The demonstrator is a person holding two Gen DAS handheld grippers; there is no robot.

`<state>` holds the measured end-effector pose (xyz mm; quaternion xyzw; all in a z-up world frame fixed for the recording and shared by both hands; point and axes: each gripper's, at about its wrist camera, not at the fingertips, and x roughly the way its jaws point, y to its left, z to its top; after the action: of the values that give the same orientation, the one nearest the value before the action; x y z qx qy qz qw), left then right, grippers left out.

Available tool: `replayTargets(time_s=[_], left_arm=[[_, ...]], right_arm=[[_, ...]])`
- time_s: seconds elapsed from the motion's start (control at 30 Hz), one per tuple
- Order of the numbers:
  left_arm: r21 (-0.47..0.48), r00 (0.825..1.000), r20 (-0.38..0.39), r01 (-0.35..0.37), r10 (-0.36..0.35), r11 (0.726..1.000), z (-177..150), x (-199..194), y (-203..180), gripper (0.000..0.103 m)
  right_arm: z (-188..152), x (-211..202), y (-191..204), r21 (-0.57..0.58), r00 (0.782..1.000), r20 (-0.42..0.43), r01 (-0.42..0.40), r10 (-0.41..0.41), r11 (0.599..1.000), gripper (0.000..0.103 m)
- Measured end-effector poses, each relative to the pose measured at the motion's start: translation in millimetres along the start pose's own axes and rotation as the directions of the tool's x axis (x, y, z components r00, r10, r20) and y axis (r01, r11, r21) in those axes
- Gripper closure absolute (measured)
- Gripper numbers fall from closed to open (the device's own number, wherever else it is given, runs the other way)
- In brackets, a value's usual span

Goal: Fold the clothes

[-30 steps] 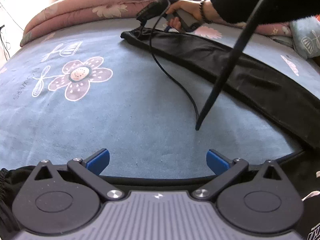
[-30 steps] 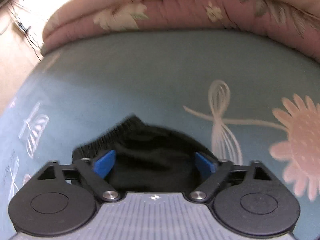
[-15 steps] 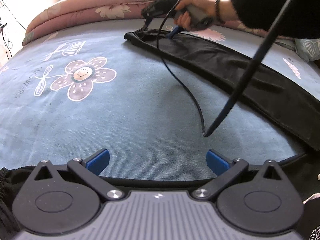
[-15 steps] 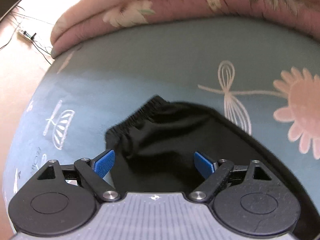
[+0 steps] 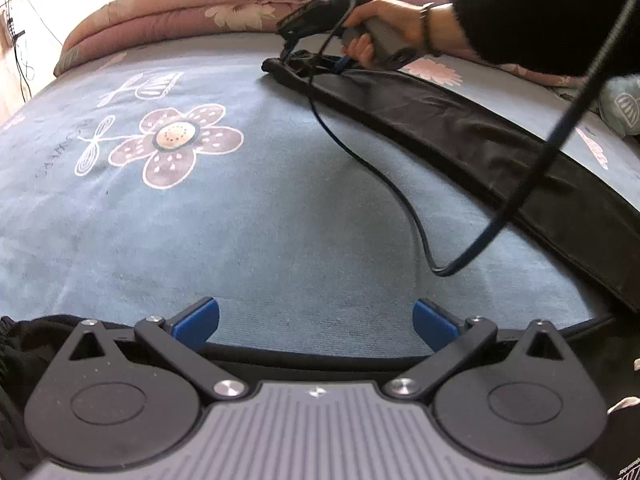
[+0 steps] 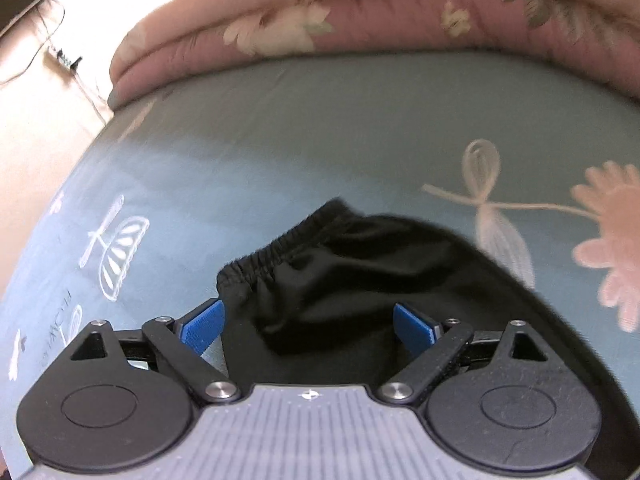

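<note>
Black trousers (image 5: 460,120) lie stretched over the blue bed sheet (image 5: 240,220), one leg running from the far middle down to the right. The gathered leg cuff (image 6: 288,248) sits just ahead of my right gripper (image 6: 308,326), which is open with black cloth lying between and under its blue pads. From the left wrist view, a hand holds the right gripper (image 5: 316,62) over that cuff (image 5: 276,66). My left gripper (image 5: 315,322) is open at the near end, resting over the trousers' other end (image 5: 320,354), with only sheet between its fingertips.
A black cable (image 5: 400,196) trails from the right gripper across the sheet and loops up to the right. A rolled pink floral quilt (image 5: 200,12) lines the far edge of the bed. A patterned pillow (image 5: 624,100) lies at the right. The bed's left edge drops to the floor (image 6: 32,128).
The right gripper drew back and rose from the cuff, then settled a little closer, staying open. The hand and cable shifted right. The left gripper held still.
</note>
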<state>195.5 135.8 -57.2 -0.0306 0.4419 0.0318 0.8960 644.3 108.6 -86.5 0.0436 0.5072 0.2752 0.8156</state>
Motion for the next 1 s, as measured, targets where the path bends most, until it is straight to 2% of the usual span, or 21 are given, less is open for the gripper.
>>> replayTargets(time_s=[0.07,0.13,0.2,0.33,0.5,0.67,0.87,1.0], left_arm=[[0.014,1.0,-0.002,-0.003,0.003,1.0,-0.4,-1.0,-1.6,0.001],[0.022,1.0,0.006,-0.004,0.004,1.0,-0.6,-2.7,-2.1,0.001],[0.018,1.0,0.011,-0.006,0.005,1.0,-0.3,-2.7,-1.5,0.001],[-0.001,1.0,0.005,-0.006,0.006,1.0,0.4,-1.0,-0.1,0.001],[0.015,1.0,-0.001,-0.002,0.002,1.0,-4.2,-3.7,-4.1,0.001],[0.048,1.0,-0.024,-0.001,0.002,0.999,-14.5,-10.3,-12.1,0.001],[0.061,0.998,-0.061,-0.004,0.008,0.998,-26.5,-30.6,-5.3,0.001],[-0.015,0.996,-0.087,-0.031,0.029,0.999,-34.8,-42.6,18.9,0.001]], right_arm=[[5.7,15.6,3.4,-0.045,0.999,0.028,0.031,-0.03,0.999,0.004],[15.2,19.8,6.4,-0.049,0.997,0.05,0.059,-0.057,0.997,0.004],[18.6,8.6,7.5,-0.008,0.997,0.071,0.039,-0.038,0.999,0.005],[1.6,-27.3,12.9,0.009,0.996,0.085,-0.006,0.005,1.0,0.005],[-62.4,-74.7,1.4,0.056,0.998,0.026,-0.053,0.051,0.997,0.004],[-128.5,-127.6,-9.2,0.033,0.999,-0.041,0.001,0.001,0.999,0.004],[-154.3,-216.7,-1.9,-0.02,0.998,0.019,0.052,-0.052,0.998,0.004],[-176.1,-278.3,16.5,-0.097,0.998,0.024,0.055,-0.053,0.994,0.0]])
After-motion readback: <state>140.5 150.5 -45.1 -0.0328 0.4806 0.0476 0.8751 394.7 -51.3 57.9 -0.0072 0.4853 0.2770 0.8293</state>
